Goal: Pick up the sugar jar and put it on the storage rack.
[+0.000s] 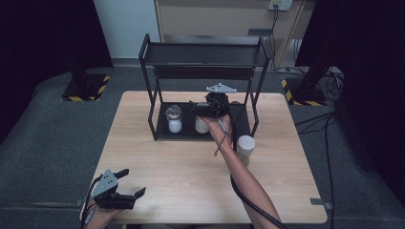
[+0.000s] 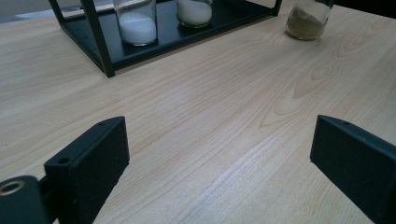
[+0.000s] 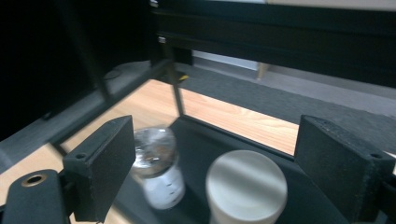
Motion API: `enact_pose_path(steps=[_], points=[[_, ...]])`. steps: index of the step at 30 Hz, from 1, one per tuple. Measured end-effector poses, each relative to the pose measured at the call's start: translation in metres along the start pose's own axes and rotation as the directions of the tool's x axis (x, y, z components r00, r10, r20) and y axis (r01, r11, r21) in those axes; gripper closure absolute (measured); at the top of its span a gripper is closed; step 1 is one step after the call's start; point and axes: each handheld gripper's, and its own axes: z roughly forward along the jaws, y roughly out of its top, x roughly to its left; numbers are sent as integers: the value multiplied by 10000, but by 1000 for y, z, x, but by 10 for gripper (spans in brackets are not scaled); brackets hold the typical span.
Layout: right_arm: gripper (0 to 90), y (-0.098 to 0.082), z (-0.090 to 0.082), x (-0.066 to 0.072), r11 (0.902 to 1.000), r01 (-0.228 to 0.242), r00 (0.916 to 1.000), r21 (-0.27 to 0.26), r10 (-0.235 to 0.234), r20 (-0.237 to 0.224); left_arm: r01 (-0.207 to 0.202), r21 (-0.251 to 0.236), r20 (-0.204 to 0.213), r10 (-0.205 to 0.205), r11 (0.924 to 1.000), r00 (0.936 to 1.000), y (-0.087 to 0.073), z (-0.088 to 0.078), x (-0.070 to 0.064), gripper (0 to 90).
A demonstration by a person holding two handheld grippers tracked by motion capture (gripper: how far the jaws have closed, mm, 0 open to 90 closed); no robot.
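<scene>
1. Right hand-held gripper [image 1: 204,109], centre of the high view, hovers over the rack [image 1: 157,57]'s bottom shelf; jaws wide apart, nothing between the pads.
2. White-lidded jar [image 3: 246,186], lower centre of the right gripper view, stands on that shelf just beside the clear-topped jar [image 3: 158,168].
3. Judgement: glass, rigid, smooth, breakable; powder fill gives modest weight. Best grasped across the lid or neck, squarely.
4. Left hand-held gripper [image 1: 129,183], lower left of the high view, rests on the bench [image 1: 167,162], jaws open and empty.
5. Left gripper view reveals brown powder in the third jar [image 2: 308,21], upper right; the high view gives its pale lid instead.
</scene>
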Motion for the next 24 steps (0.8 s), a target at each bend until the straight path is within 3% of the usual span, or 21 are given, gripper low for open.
enact_pose_path(steps=[9,17,24], points=[[128,20,-24,2,9959,905,9929,-26,-905,-777,6,-5,-2,-6,10000,10000,0,0,0,36],[128,18,-44,2,9893,1461,9808,7,-1447,-1307,40,-25,24,-40,10000,10000,0,0,1,36],[129,11,-75,-3,9842,1752,9683,-256,-1770,-1765,51,5,36,-51,10000,10000,0,1,1,36]])
